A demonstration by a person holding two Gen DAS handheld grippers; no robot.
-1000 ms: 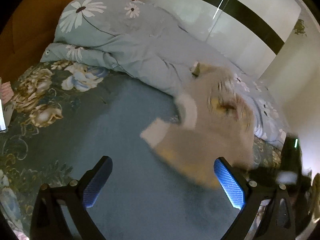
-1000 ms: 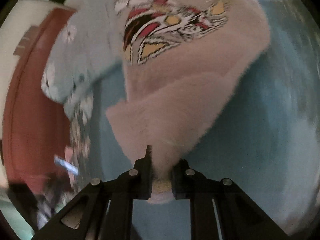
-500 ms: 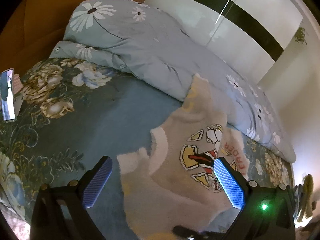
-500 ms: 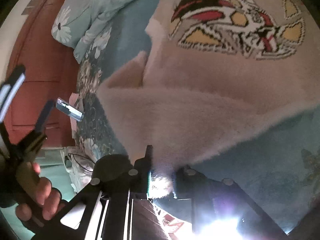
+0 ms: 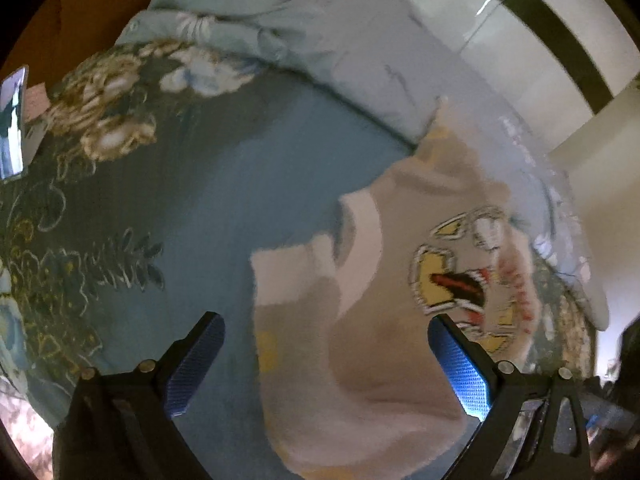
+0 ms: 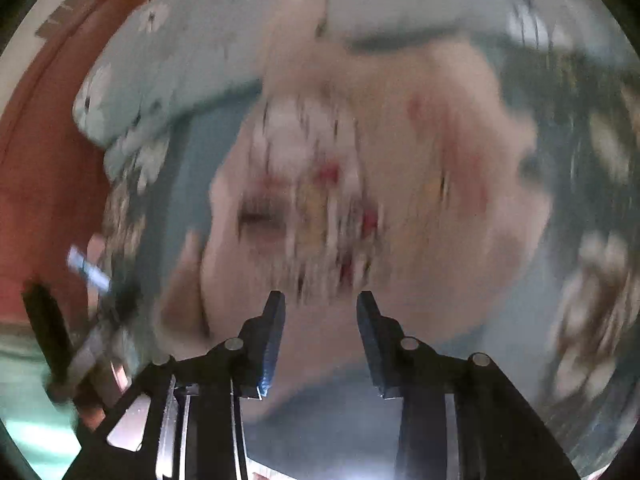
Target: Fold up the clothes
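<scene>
sweater [image 5: 384, 320] spread on the bed [image 5: 240, 184], both claws parted above it.
a pale floral duvet [image 5: 320, 40] is heaped just behind the sweater; a phone [image 5: 12, 120] lies at the bed's far left edge. left claw [image 5: 326, 364] tilts down, wide apart, empty; right claw [image 6: 320, 336] has just been opening, nothing pinched between its pads, view blurred.

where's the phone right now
In the left wrist view the phone sits at the far left edge, on the floral bedspread by the orange headboard.
</scene>
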